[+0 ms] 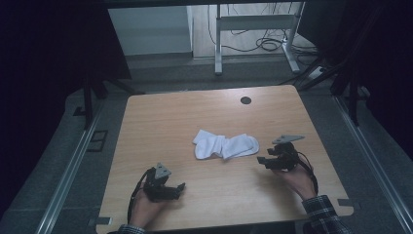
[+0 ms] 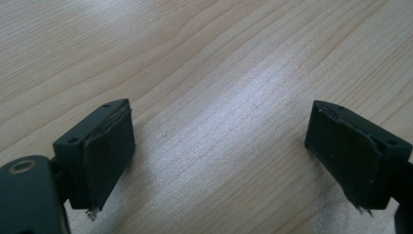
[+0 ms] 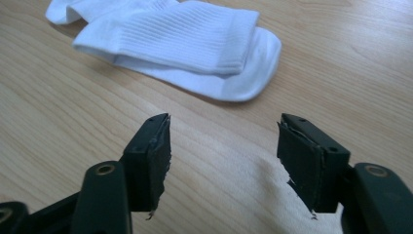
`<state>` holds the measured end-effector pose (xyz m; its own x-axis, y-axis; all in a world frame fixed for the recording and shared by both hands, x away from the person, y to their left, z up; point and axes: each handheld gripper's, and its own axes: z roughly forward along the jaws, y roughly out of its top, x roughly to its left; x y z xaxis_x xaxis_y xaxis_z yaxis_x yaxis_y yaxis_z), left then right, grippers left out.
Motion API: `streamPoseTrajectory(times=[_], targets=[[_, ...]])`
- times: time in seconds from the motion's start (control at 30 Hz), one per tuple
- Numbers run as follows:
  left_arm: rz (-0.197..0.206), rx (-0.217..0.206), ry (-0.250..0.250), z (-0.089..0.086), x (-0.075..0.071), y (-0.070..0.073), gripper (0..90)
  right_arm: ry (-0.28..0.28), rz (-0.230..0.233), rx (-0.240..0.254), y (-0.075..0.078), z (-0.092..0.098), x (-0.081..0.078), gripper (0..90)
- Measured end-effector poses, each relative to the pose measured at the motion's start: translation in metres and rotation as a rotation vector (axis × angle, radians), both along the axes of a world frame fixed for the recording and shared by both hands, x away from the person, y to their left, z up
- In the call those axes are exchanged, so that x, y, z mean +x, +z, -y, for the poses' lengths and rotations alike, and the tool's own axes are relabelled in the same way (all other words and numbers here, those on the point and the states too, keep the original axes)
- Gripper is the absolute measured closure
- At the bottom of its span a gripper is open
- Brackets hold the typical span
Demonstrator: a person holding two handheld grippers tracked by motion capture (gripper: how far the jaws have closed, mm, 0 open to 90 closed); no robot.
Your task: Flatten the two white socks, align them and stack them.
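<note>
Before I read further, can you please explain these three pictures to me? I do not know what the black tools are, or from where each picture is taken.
A person sits at a wooden table and holds a two-jaw tool in each hand: the left gripper and the right gripper. The high view looks down from above. The other two views come from small cameras riding on each gripper, looking along its black jaws. White socks lie folded together mid-table, just ahead of the right gripper. Both grippers are open and hold nothing; the left gripper sits over bare wood.
</note>
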<state>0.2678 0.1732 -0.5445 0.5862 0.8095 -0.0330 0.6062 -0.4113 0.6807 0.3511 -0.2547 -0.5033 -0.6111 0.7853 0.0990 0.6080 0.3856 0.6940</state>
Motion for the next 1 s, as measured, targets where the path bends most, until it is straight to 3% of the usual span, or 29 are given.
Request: streamPoseTrajectory(times=[0.33, 0.8, 1.0], targets=[[-0.001, 0.001, 0.001, 0.000, 0.000, 0.000, 10.9, 0.001, -0.006, -0.004, 0.003, -0.012, 0.017, 46.3], [0.000, 0.001, 0.001, 0.000, 0.000, 0.000, 10.9, 0.020, 0.012, -0.036, 0.007, -0.038, 0.053, 68.7], [0.000, 0.000, 0.001, 0.000, 0.000, 0.000, 10.9, 0.020, -0.021, -0.043, 0.000, -0.046, 0.066, 72.3]])
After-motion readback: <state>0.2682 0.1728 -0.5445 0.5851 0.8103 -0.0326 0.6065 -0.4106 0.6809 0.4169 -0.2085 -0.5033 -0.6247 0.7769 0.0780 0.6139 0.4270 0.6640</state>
